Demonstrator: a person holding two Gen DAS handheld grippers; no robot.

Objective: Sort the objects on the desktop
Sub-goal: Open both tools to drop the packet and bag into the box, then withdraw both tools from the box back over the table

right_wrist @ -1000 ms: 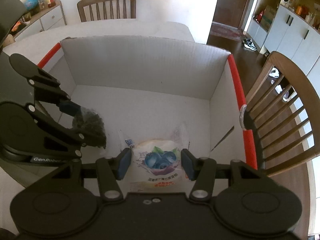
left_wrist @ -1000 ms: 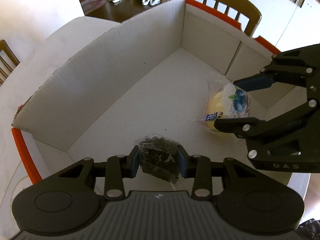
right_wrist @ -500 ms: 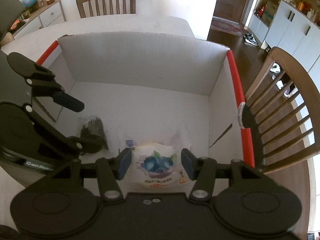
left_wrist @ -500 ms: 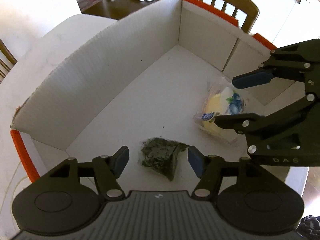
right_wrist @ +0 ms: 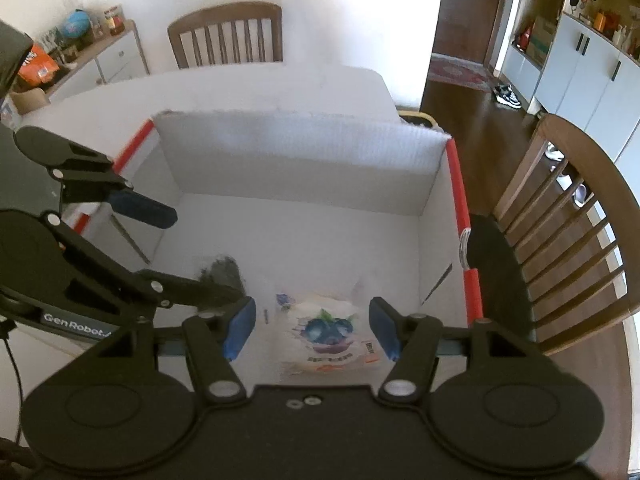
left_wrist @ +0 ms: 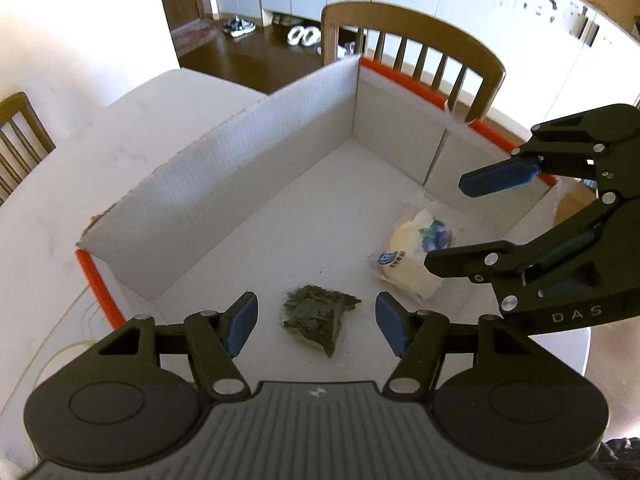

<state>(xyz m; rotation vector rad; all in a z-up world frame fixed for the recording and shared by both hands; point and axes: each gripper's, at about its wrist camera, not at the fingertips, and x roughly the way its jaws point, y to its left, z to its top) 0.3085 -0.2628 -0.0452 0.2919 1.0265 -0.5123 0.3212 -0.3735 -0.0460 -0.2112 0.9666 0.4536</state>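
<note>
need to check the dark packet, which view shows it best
The left wrist view: the dark packet lies sharp and unobstructed on the box floor. The right wrist view shows it blurred, partly behind the left hand-held gripper.

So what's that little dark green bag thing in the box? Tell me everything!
The dark green packet is a small clear plastic pouch of dark, crumbly, leafy-looking bits. It lies flat on the white cardboard box floor, alone, below the left gripper, whose open blue pads don't touch it.
</note>
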